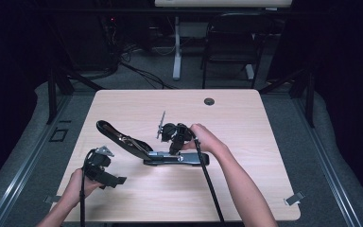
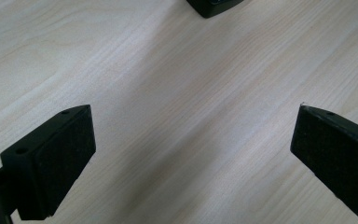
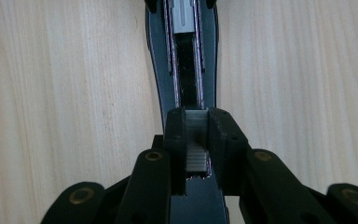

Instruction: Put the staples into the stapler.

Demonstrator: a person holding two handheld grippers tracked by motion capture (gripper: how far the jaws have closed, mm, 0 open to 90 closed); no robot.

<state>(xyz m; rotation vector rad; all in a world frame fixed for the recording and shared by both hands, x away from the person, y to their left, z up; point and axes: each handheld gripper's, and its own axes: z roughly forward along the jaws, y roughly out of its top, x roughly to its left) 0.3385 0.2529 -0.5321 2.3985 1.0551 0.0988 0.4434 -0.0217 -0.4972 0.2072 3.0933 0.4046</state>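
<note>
— How does the right gripper stand?
— Its black jaws pinch a grey strip of staples over the open black stapler, which lies mid-table with its lid swung up to the left.
— And the left gripper?
— Jaws spread wide above the bare pale wooden table, near the front left edge, well apart from the stapler.
</note>
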